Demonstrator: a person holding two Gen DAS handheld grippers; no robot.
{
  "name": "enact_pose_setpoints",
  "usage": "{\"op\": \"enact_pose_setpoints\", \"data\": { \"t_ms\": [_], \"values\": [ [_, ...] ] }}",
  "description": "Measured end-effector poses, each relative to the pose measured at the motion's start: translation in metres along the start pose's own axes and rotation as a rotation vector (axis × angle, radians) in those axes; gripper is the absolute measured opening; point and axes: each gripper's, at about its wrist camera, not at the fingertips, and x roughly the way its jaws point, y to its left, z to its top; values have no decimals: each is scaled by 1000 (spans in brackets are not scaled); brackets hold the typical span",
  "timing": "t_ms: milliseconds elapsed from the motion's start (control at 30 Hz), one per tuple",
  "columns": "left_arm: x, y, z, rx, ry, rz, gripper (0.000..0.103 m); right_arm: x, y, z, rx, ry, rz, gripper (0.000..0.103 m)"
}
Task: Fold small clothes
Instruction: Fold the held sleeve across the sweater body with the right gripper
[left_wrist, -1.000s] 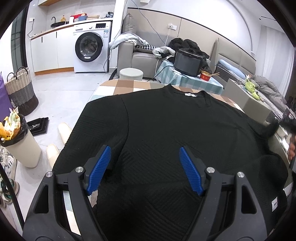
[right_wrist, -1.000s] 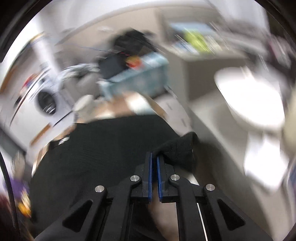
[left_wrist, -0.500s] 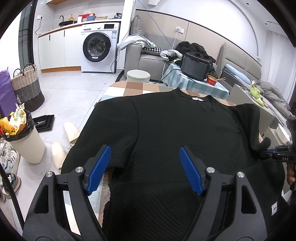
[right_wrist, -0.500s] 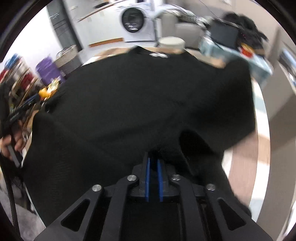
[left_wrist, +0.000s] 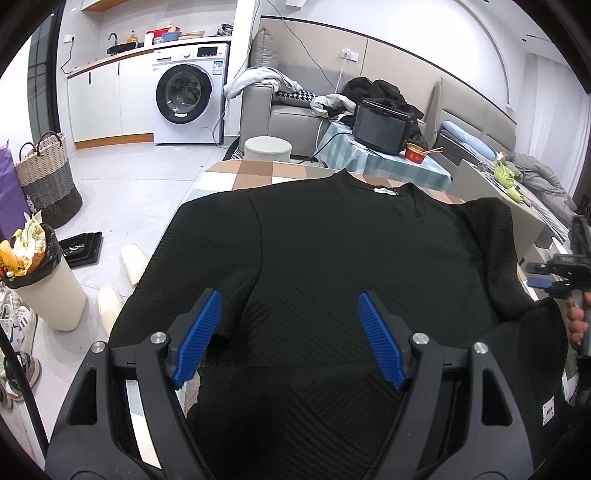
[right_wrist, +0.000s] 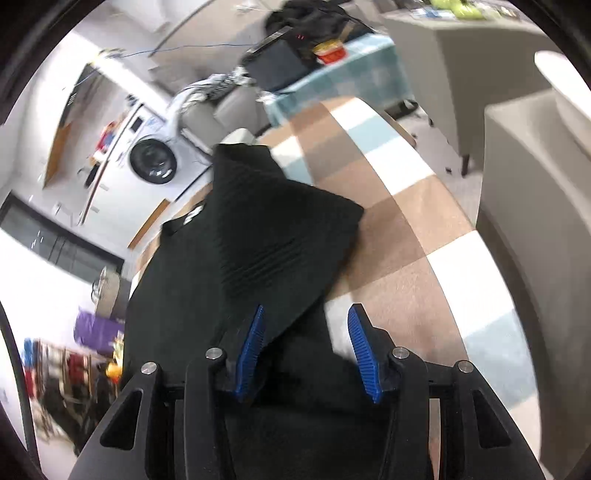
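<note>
A black knit sweater (left_wrist: 343, 258) lies flat on a checked table (left_wrist: 258, 173), neck at the far end. Its right sleeve (left_wrist: 498, 258) is folded inward over the body; it also shows in the right wrist view (right_wrist: 273, 240). Its left sleeve (left_wrist: 207, 266) hangs out to the left. My left gripper (left_wrist: 288, 336) is open and empty above the sweater's lower body. My right gripper (right_wrist: 304, 347) is open and empty above the sweater's right edge, and shows at the right rim of the left wrist view (left_wrist: 554, 273).
The checked tablecloth (right_wrist: 399, 229) lies bare to the right of the sweater. A bin (left_wrist: 40, 280) and slippers (left_wrist: 133, 258) stand on the floor at the left. A small table with a black cooker (left_wrist: 380, 125), a sofa and a washing machine (left_wrist: 184, 96) are beyond.
My right gripper has opened and let go of the right sleeve, which now lies folded over the body. The right gripper has swung out to the sweater's right edge. My left gripper stays open.
</note>
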Motion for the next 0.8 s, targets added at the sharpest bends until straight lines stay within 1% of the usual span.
{"op": "enact_pose_setpoints", "data": {
  "t_ms": [67, 100, 167, 200, 233, 267, 300, 333, 367, 400, 433, 500, 567, 600, 633, 700, 800],
  "values": [
    [0, -1, -1, 2, 1, 8, 75, 12, -5, 8, 14, 24, -11, 48],
    [0, -1, -1, 2, 0, 15, 75, 13, -12, 9, 31, 37, -1, 48],
    [0, 0, -2, 0, -1, 21, 75, 27, -12, 13, 54, 52, 45, 48],
    [0, 1, -3, -4, 1, 24, 75, 32, -11, 15, 52, 44, 47, 42],
    [1, 2, -3, -7, 3, 25, 75, 34, -9, 17, 50, 31, 47, 24],
    [2, 2, -2, -7, 5, 27, 75, 33, -9, 19, 54, 13, 62, 16],
    [2, 2, -2, -5, 6, 32, 75, 30, -8, 20, 47, -10, 81, 6],
    [2, 2, -2, -3, 6, 37, 75, 25, -8, 23, 29, -35, 89, 5],
    [2, 2, -2, -2, 5, 38, 75, 13, -5, 27, -6, -81, 70, 5],
    [2, 2, -2, -2, 5, 34, 75, 1, -4, 31, -31, -130, 34, 5],
    [2, 2, -1, -3, 5, 30, 75, -11, -5, 34, -47, -159, -2, 5],
    [3, 2, 0, 3, 3, 29, 75, -38, -13, 49, -59, -223, -112, 5],
    [3, 2, 0, 6, 0, 26, 75, -55, -21, 66, -54, -257, -196, 5],
    [3, 2, 0, 4, 0, 21, 75, -60, -26, 73, -47, -261, -217, 5],
    [4, 2, 0, 2, 0, 17, 75, -62, -29, 79, -40, -257, -232, 5],
    [4, 1, 1, 5, -1, 12, 75, -64, -30, 87, -43, -258, -234, 5],
    [2, -1, 1, 9, -6, 10, 75, -65, -16, 91, -93, -246, -213, 5]
  ]
}}
